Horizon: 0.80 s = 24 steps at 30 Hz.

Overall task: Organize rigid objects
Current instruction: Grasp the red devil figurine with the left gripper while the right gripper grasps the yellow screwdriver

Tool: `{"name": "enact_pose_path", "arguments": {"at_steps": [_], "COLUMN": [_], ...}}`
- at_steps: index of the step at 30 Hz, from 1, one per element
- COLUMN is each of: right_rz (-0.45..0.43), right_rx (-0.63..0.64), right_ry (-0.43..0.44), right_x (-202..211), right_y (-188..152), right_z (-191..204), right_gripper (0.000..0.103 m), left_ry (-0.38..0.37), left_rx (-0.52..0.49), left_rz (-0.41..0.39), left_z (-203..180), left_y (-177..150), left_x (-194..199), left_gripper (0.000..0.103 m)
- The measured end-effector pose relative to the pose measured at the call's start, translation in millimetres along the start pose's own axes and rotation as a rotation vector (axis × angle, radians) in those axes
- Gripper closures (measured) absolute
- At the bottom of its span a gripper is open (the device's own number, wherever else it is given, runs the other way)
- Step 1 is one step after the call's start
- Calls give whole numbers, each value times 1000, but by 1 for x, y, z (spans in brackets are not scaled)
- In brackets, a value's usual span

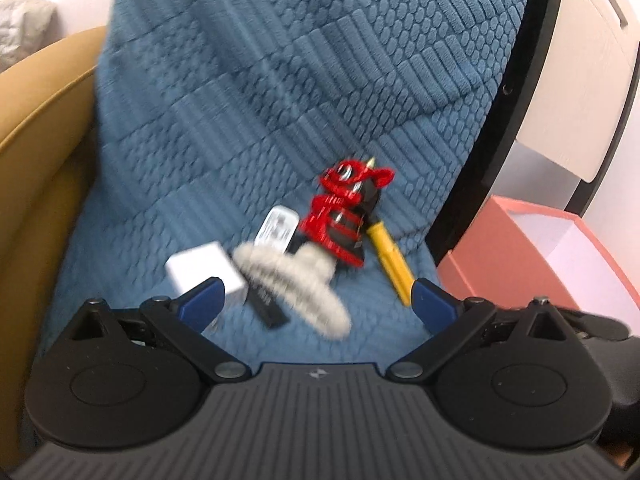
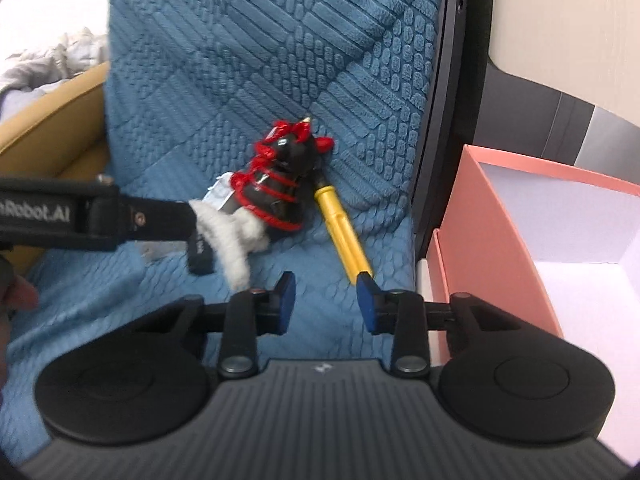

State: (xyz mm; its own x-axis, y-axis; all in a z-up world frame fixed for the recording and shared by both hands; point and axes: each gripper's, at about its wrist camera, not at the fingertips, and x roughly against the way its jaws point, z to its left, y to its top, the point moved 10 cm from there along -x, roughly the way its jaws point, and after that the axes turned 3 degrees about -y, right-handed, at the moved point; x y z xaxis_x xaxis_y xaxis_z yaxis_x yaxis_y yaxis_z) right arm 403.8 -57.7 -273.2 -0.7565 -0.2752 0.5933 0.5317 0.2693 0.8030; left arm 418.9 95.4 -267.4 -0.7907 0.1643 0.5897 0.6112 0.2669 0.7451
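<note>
black grippers (image 2: pixel 326 300), blue-padded jaws

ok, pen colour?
Yellow pen, gold-looking tip; right wrist view shows it best.

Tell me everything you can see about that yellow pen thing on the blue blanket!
The long yellow plastic pen lies flat on the textured blue blanket, slanting away from the camera. Its body looks smooth and shiny, with a long clip running along it and a dark collar at the far end. That far end tucks under the black-and-red toy. Its near end sits just beyond the right gripper, whose jaws stand apart with nothing between them.
</note>
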Motion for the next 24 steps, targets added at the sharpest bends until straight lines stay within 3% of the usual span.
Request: {"name": "enact_pose_path", "arguments": {"at_steps": [12, 24], "right_rz": [15, 81], "right_rx": [48, 10], "right_ry": [-26, -69], "right_x": [-55, -82], "right_y": [24, 28], "right_z": [-5, -8], "right_gripper": [68, 68], "left_ry": [-35, 0], "left_rx": [-49, -92], "left_rz": [15, 65], "left_z": [-19, -19], "left_y": [43, 48], "left_x": [-69, -115], "left_gripper": [9, 18]}}
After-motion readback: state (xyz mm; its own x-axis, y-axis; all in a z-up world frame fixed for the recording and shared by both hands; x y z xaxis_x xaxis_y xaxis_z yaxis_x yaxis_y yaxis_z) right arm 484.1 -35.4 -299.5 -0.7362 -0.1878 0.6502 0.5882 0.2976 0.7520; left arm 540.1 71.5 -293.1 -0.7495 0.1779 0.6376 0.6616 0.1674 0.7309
